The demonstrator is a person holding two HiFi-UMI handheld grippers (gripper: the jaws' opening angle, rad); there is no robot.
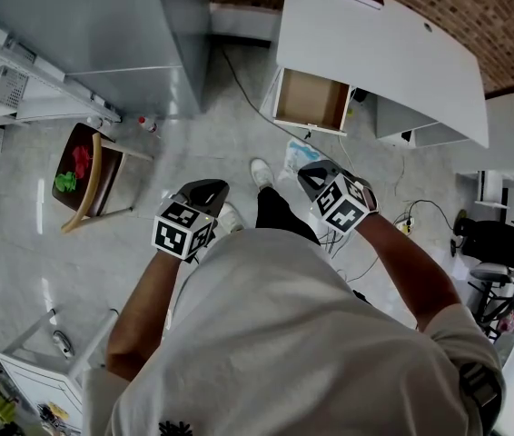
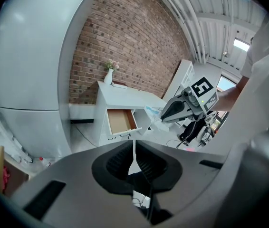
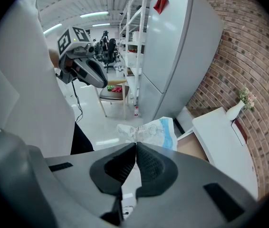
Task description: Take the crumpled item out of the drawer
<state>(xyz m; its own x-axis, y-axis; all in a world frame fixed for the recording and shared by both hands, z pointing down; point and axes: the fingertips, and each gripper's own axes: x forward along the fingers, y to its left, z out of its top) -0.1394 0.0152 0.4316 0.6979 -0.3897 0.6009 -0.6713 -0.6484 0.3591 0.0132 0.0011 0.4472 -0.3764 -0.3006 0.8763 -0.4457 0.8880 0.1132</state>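
Note:
The crumpled item [image 3: 148, 131], a white and blue plastic bag, hangs from the tips of my right gripper [image 3: 136, 144], which is shut on it. In the head view the crumpled item [image 1: 294, 157] shows just ahead of the right gripper [image 1: 309, 173], above the floor and short of the open drawer [image 1: 310, 100]. The drawer's brown inside looks bare. My left gripper [image 1: 209, 190] is held at the person's left side, shut with nothing in it; its jaws [image 2: 134, 144] meet at the tips. From the left gripper view I see the drawer [image 2: 121, 120] and the right gripper [image 2: 184, 107].
The drawer belongs to a white desk [image 1: 384, 44] against a brick wall. A grey fridge [image 1: 103, 25] stands at the left. A chair [image 1: 84, 175] holding red and green things sits beside it. Cables [image 1: 402, 212] lie on the floor at the right.

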